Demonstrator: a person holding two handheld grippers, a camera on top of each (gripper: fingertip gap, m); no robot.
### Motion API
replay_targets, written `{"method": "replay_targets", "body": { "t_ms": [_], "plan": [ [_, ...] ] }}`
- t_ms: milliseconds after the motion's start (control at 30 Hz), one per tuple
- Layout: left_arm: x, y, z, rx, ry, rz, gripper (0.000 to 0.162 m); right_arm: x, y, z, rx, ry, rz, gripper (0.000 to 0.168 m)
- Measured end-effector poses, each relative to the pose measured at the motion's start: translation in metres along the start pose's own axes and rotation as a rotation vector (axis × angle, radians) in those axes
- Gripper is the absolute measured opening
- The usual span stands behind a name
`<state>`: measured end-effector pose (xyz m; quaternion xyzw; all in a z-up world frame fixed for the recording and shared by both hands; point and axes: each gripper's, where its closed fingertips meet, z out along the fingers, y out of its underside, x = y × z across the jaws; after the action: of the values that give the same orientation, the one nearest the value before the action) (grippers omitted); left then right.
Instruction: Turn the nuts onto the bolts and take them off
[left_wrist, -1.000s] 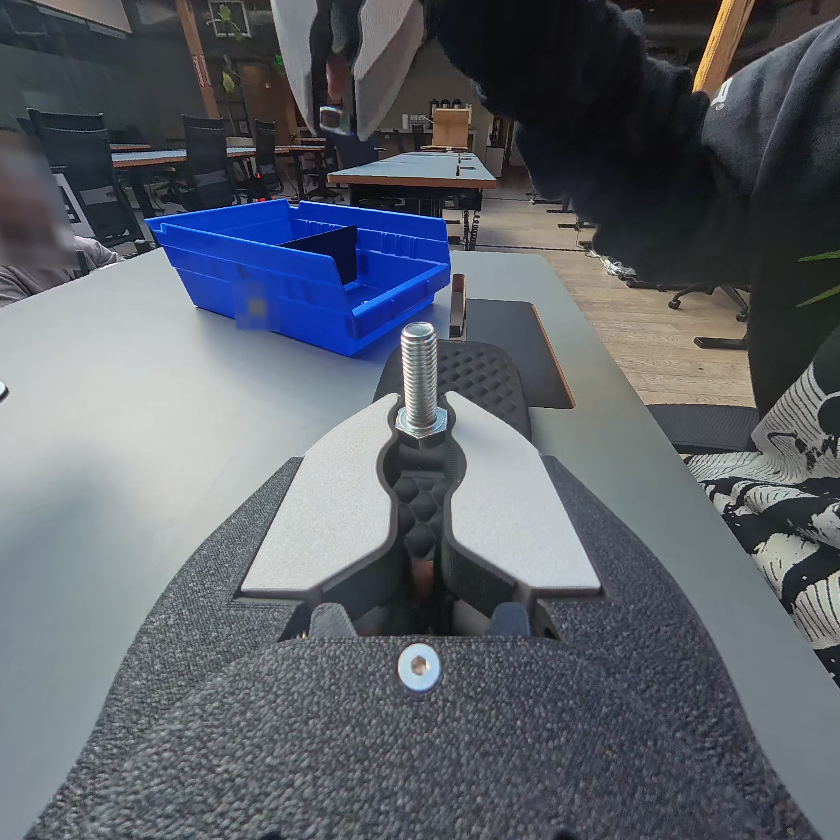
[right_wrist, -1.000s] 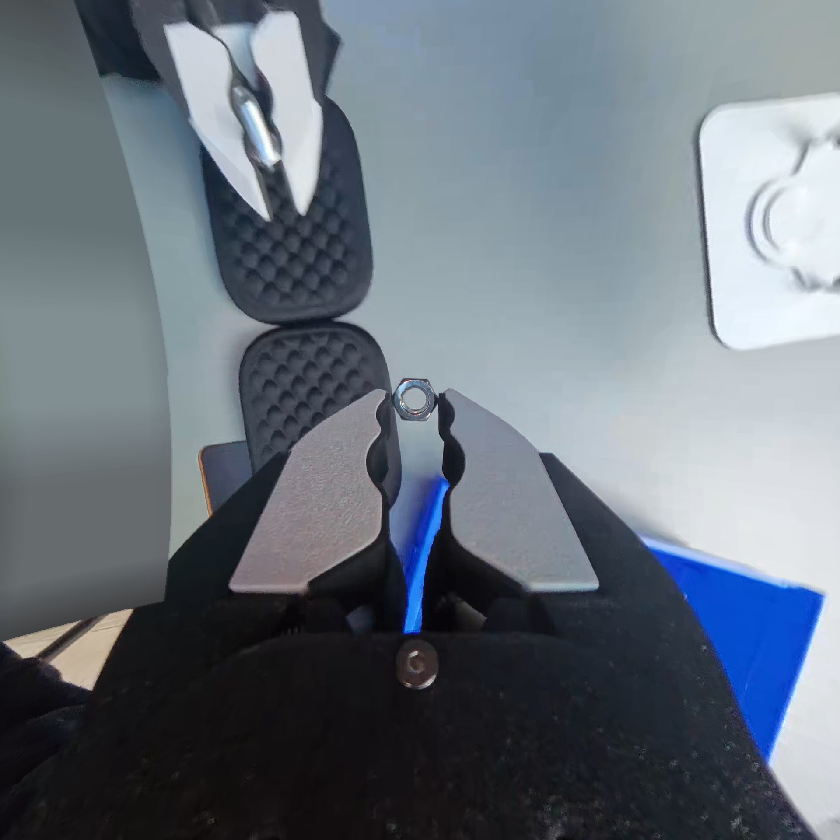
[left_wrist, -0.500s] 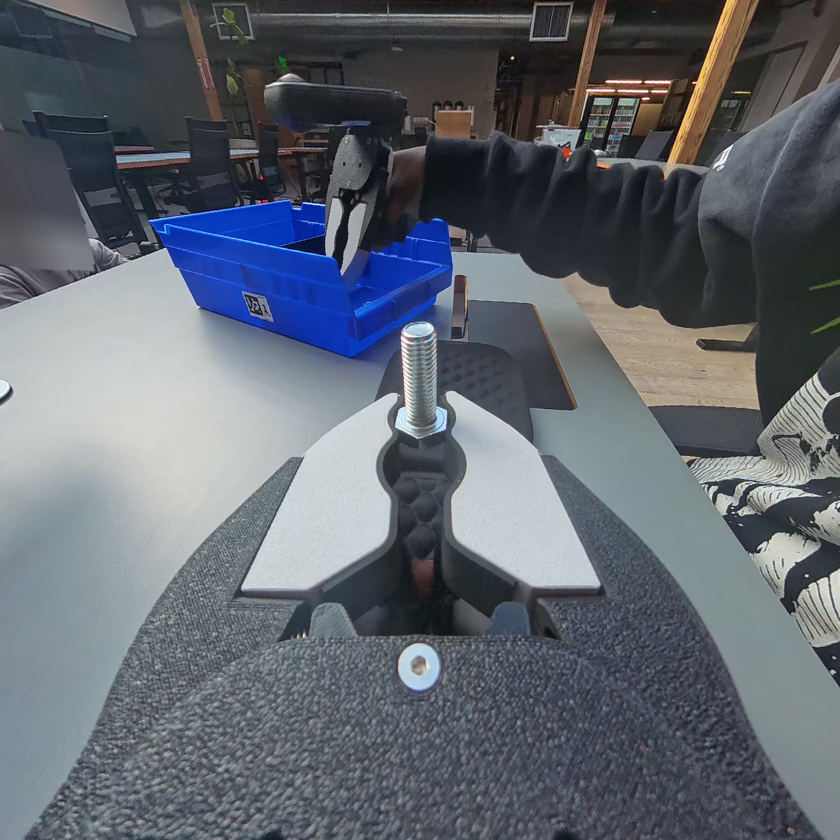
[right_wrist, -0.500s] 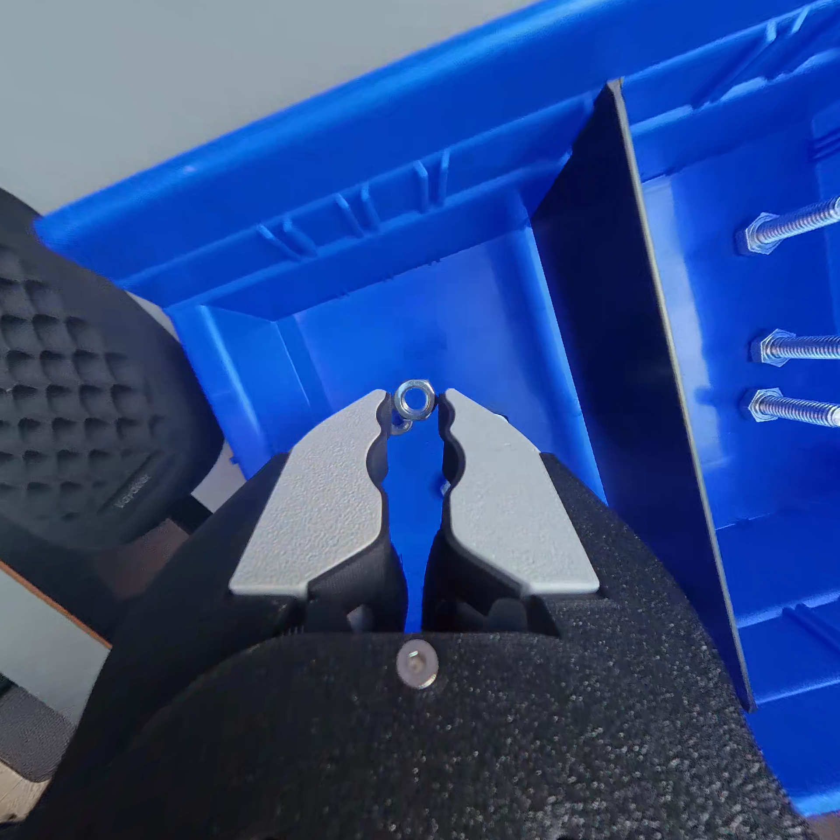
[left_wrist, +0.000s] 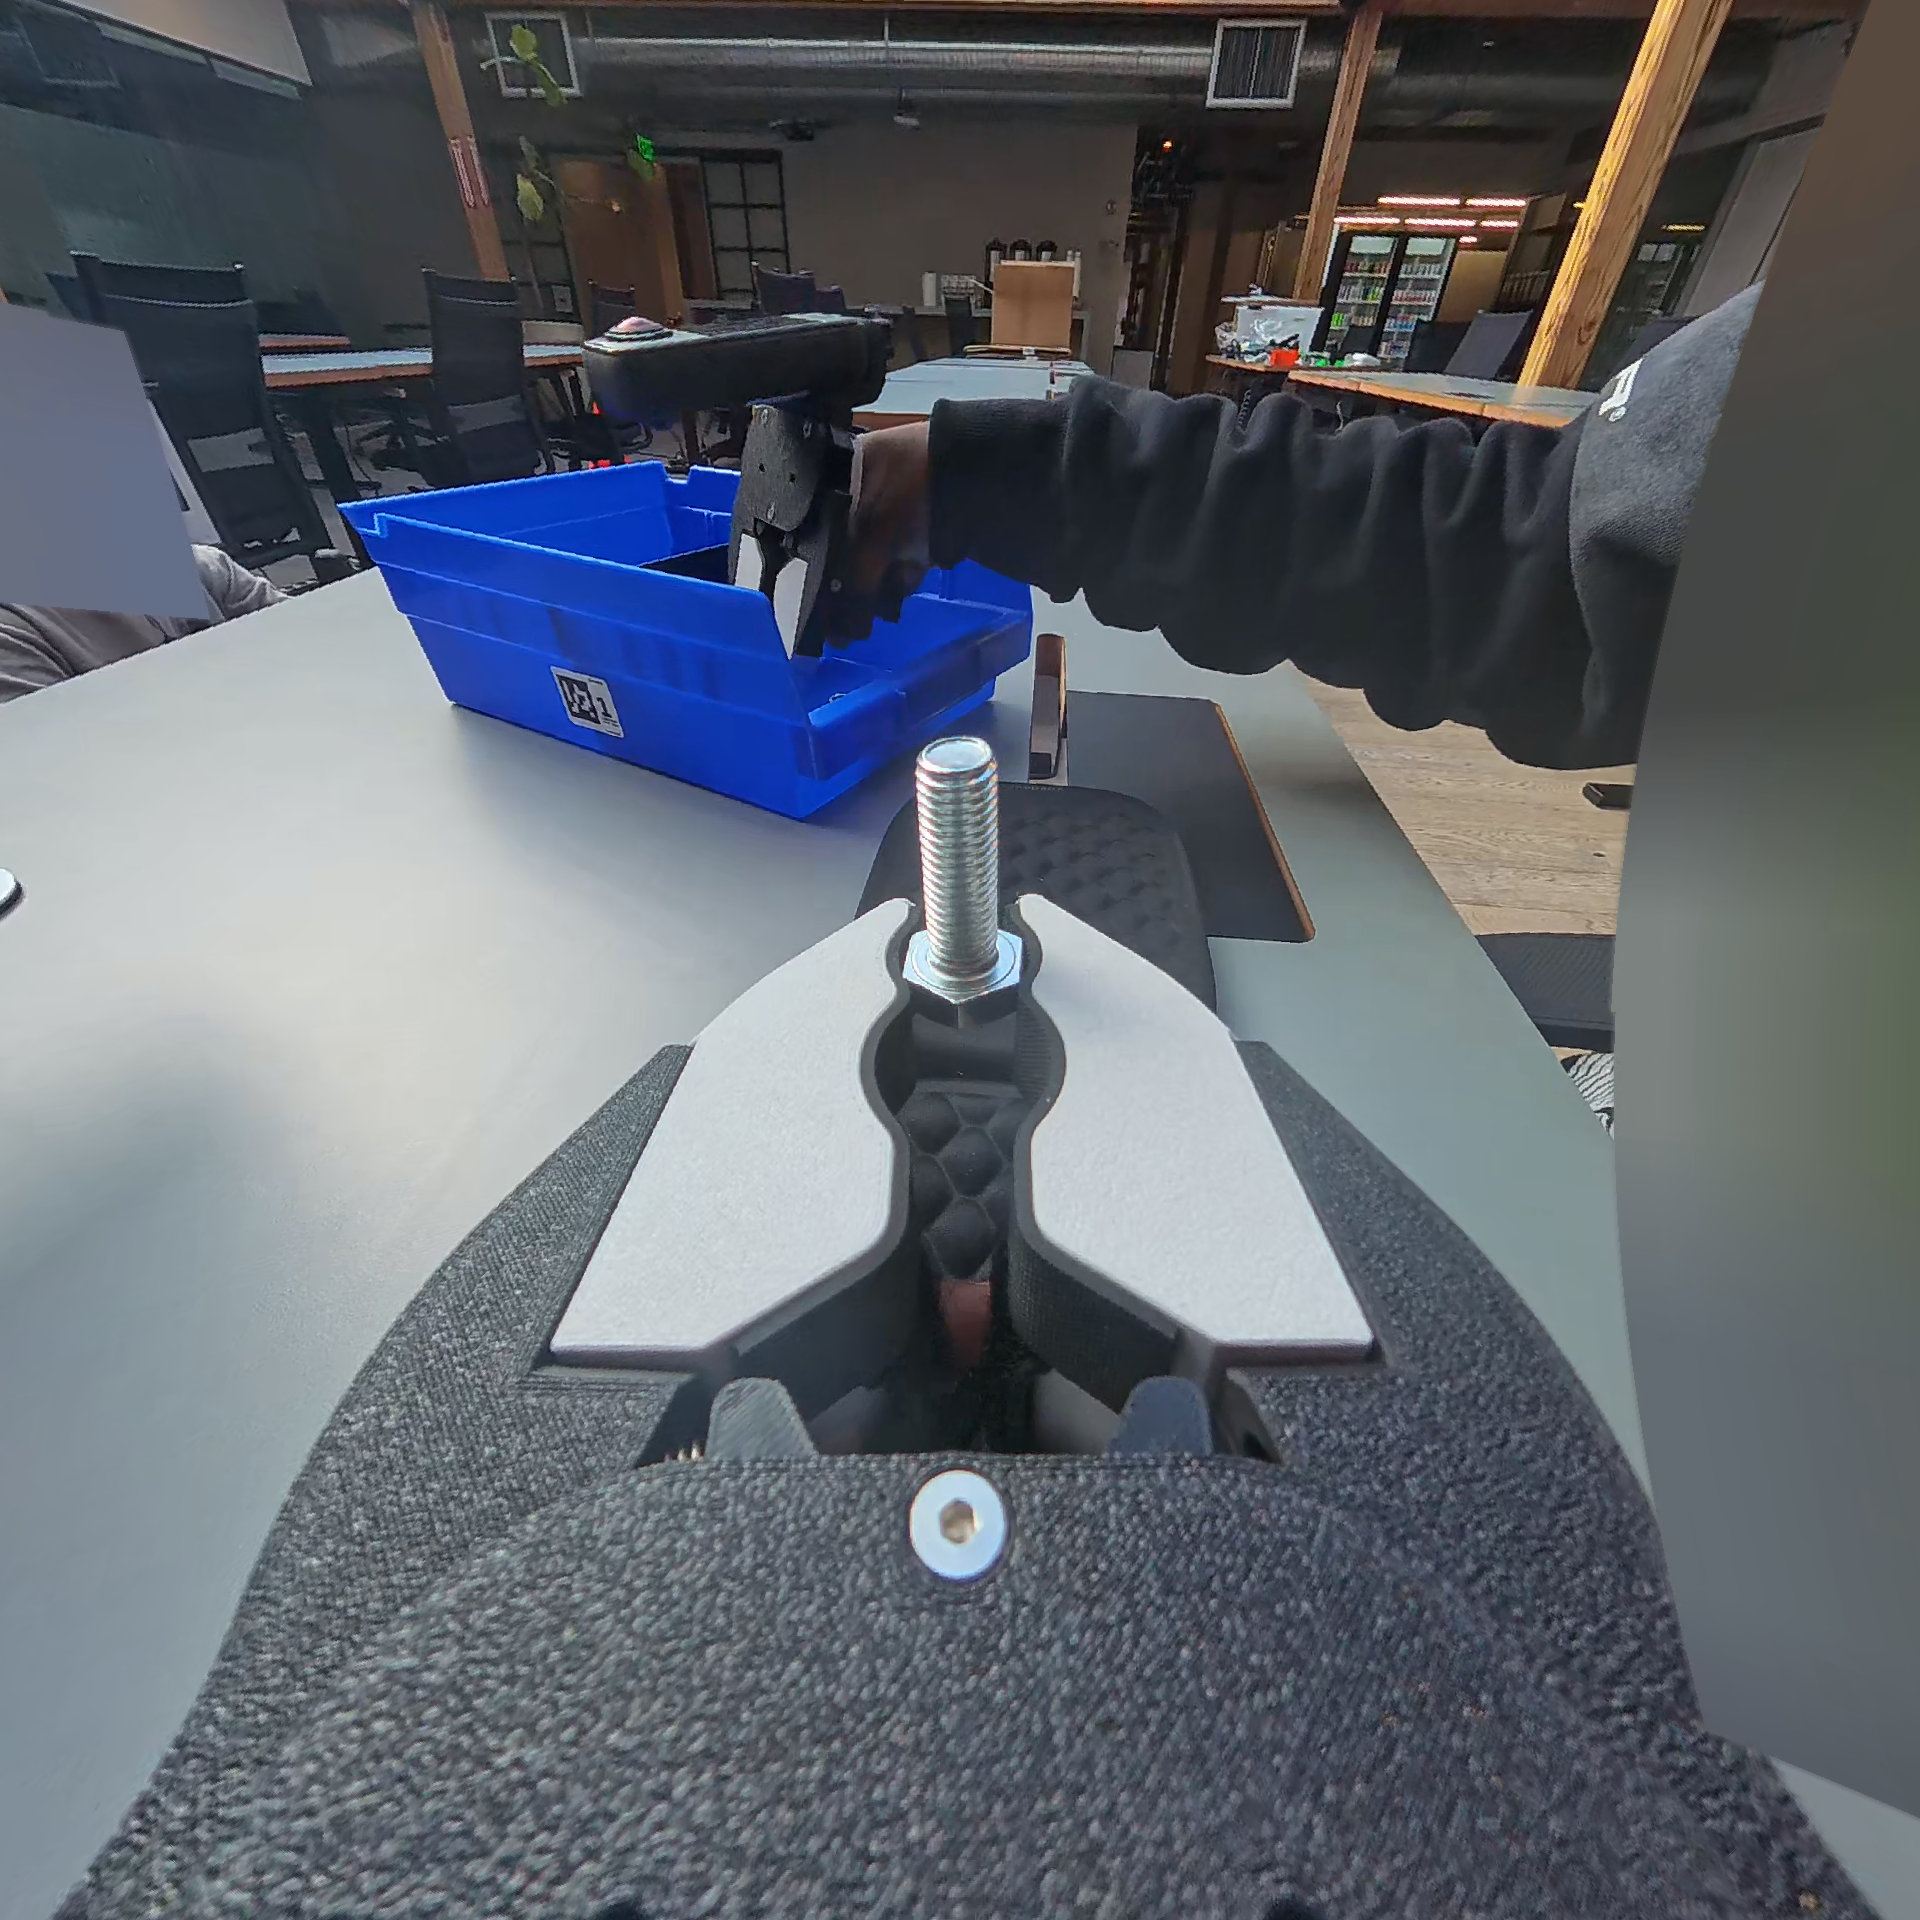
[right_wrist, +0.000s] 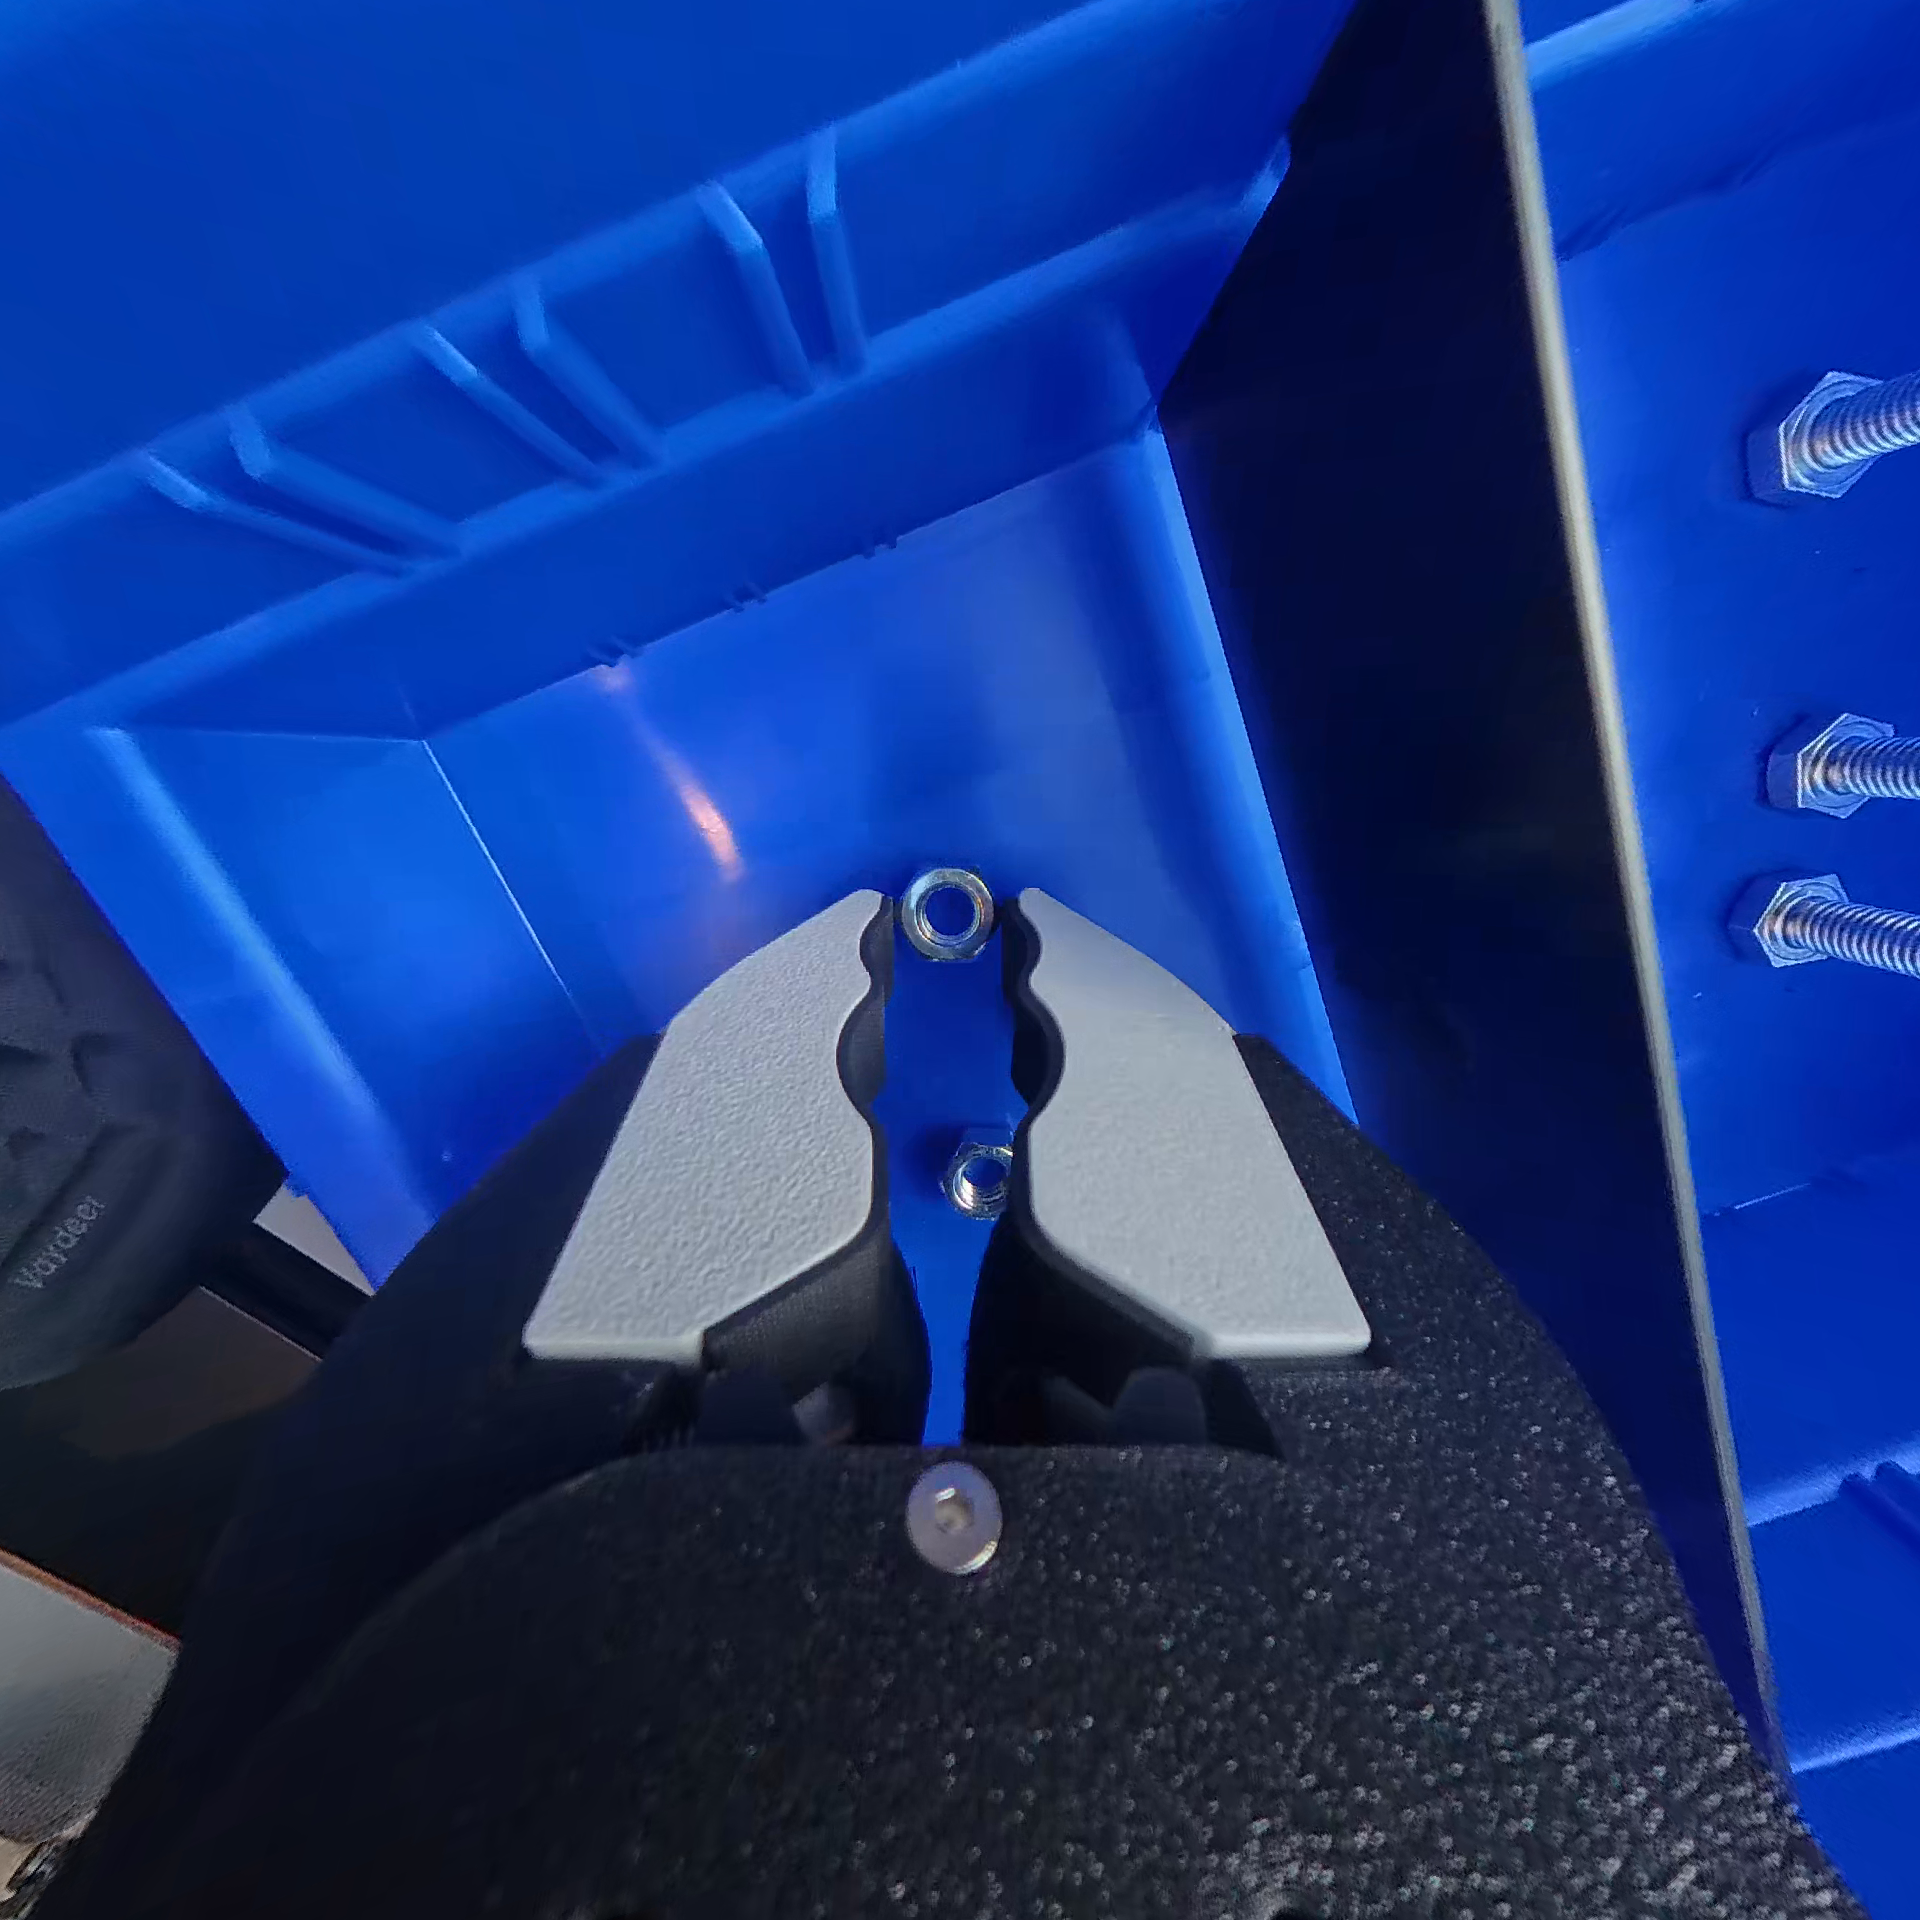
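Left wrist view gives us the grey bench (left_wrist: 312, 935) first, with a blue bin (left_wrist: 644, 665) standing on it well ahead of the left claw (left_wrist: 961, 914). A black divider (right_wrist: 1382, 582) splits that bin. Beyond the divider, in the right wrist view, three bolts (right_wrist: 1849, 925) lie in the far compartment; the near compartment is where the right claw (right_wrist: 948, 909) points down.

We find the left claw closed on a bolt (left_wrist: 956, 862), clamped at its hex head, with the threaded shank upright and bare above the fingertips. No nut sits on that thread.

We find the right claw closed on a nut (right_wrist: 945, 920), pinched at the very tips with its bore facing the camera. A second nut (right_wrist: 975, 1184) lies loose on the bin floor, lower in the view between the fingers, not touching them as far as we can tell. From the left wrist view the right claw (left_wrist: 795, 613) is inside the bin rim, well ahead of the left claw and slightly to its left.

Our judgement on progress: for this pair, the removal half appears done, since bolt and nut are apart and the nut hangs just above the nut compartment. Release of the nut is not yet done, and the bolt is not yet back with the others beyond the divider. Whether more pairs remain, we cannot tell.
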<state>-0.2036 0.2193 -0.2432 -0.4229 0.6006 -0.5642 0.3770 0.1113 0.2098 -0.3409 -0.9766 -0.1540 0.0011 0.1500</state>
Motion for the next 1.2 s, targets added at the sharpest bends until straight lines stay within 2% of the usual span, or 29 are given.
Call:
{"method": "replay_targets", "body": {
  "t_ms": [200, 333, 433, 500, 600, 700, 767, 867, 967, 1200],
  "plan": [
    [0.0, 0.0, 0.0, -0.001, 0.001, 0.0, 0.014, 0.0, 0.0, 0.001, 0.0, -0.008, 0.005, 0.019],
    [0.0, 0.0, 0.0, 0.001, 0.0, -0.001, 0.014, 0.003, -0.001, -0.002, 0.003, 0.002, 0.021, 0.028],
    [-0.001, 0.0, 0.0, 0.002, -0.003, -0.004, 0.014, 0.007, -0.009, -0.021, 0.054, 0.063, 0.044, 0.028],
    [-0.001, 0.0, 0.0, 0.002, -0.004, -0.007, 0.014, -0.006, -0.033, -0.046, 0.184, 0.073, 0.054, 0.026],
    [-0.002, 0.0, 0.0, 0.004, -0.002, -0.013, 0.014, -0.057, -0.082, -0.09, 0.408, 0.031, -0.039, 0.024],
    [-0.002, 0.0, -0.001, 0.006, -0.003, -0.015, 0.014, -0.14, -0.127, -0.124, 0.58, -0.098, -0.233, 0.025],
    [-0.002, 0.0, 0.0, 0.005, -0.002, -0.013, 0.014, -0.197, -0.146, -0.134, 0.632, -0.178, -0.38, 0.025],
    [-0.001, 0.0, 0.0, 0.002, -0.004, -0.009, 0.014, -0.261, -0.16, -0.129, 0.623, -0.242, -0.581, 0.024],
    [-0.001, 0.0, 0.0, 0.001, -0.005, -0.008, 0.014, -0.303, -0.163, -0.118, 0.578, -0.321, -0.688, 0.023],
    [0.0, 0.001, 0.001, -0.01, 0.0, 0.006, 0.014, -0.325, -0.165, -0.102, 0.491, -0.374, -0.724, 0.017]
  ]
}}
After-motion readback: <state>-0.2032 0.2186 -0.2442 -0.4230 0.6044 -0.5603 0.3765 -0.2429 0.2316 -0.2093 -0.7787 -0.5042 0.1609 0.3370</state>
